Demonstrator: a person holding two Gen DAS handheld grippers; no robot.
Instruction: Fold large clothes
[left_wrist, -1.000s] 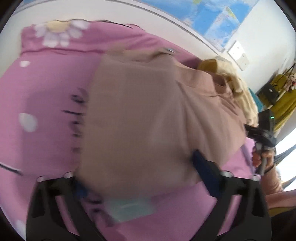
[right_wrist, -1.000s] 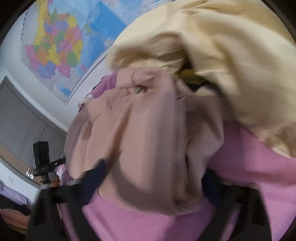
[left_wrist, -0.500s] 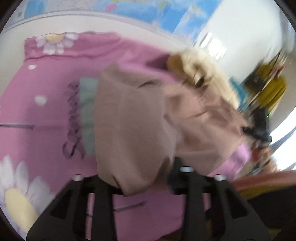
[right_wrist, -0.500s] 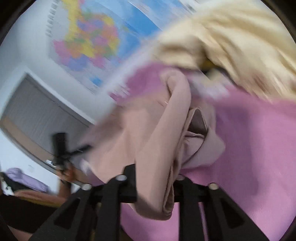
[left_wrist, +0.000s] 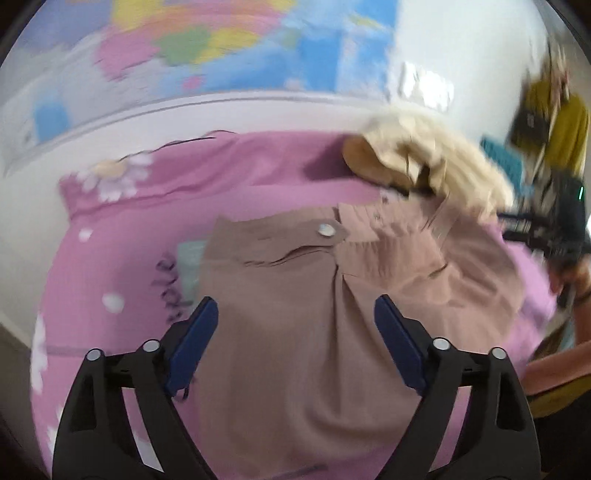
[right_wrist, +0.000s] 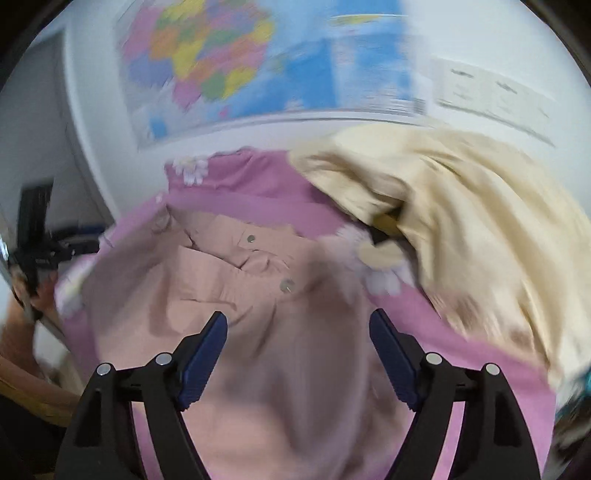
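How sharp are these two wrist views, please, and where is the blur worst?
Left wrist view: wall map heavily motion-smeared, dusty-pink garment fairly readable. Right wrist view: blurred throughout, cream garment streaked. Both show fisheye bending at the edges.

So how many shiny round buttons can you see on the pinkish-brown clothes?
2 in the right wrist view: one button higher up by a flap, one button lower, nearer the middle. Folds may hide more.

Both grippers' fingers opening, empty
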